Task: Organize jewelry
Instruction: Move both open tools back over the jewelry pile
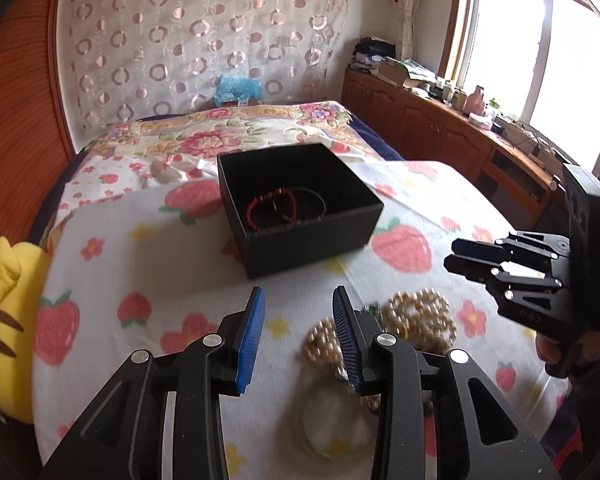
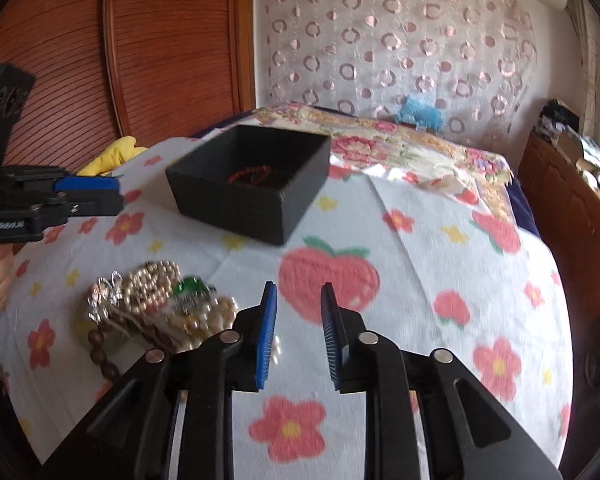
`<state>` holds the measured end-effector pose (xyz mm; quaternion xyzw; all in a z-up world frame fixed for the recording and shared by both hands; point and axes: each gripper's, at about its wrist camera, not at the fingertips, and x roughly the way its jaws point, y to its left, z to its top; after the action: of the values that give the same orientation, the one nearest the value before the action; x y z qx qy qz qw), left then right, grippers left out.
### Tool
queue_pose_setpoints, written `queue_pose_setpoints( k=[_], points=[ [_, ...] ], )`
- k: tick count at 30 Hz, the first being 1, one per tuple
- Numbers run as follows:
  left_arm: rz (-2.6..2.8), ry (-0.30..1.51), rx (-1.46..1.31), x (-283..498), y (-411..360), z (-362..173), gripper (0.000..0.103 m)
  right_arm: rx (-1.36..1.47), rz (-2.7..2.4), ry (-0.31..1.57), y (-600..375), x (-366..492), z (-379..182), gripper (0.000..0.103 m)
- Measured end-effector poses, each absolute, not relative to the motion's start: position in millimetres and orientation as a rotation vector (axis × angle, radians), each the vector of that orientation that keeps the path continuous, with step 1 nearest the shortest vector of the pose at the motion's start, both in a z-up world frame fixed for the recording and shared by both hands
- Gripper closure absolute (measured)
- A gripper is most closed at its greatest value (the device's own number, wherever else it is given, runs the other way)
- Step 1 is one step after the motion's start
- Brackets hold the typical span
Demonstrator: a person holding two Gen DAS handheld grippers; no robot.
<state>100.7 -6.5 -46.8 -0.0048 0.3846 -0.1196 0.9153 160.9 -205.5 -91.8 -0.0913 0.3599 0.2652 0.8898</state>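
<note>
Low centre of the left wrist view: left gripper (image 1: 298, 336), blue-padded jaws apart, nothing between them. Right gripper (image 2: 298, 336) likewise parted and empty over the strawberry-print white bedsheet (image 2: 420, 264). Tangled heap of gold-bead and pearl jewelry (image 1: 416, 316) lies just right of the left jaws; pale green bangle (image 1: 332, 420) below it. Best to single out one strand and pinch it clear of the tangle. Black rectangular cardboard box (image 1: 300, 240), upper centre, holds red bead bracelets (image 1: 272, 210). Yellow plush toy (image 1: 8, 320) at left edge, no obstruction.
</note>
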Motion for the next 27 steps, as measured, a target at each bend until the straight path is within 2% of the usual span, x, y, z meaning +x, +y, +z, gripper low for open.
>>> queue_pose_setpoints(
  k=[14,18,27],
  points=[
    [-0.253,0.858,-0.02,94.2,2.6,-70.7,0.069,-0.256,0.58,0.874,-191.3,170.6,-119.9,0.078],
    [-0.265,0.884,0.003,99.5,-1.5,-71.5,0.069,-0.259,0.546,0.861,-195.0,173.1,-122.8,0.086],
    [-0.332,0.958,0.083,133.0,-17.5,-68.0,0.069,-0.277,0.53,0.849,-196.5,169.6,-126.8,0.087]
  ],
)
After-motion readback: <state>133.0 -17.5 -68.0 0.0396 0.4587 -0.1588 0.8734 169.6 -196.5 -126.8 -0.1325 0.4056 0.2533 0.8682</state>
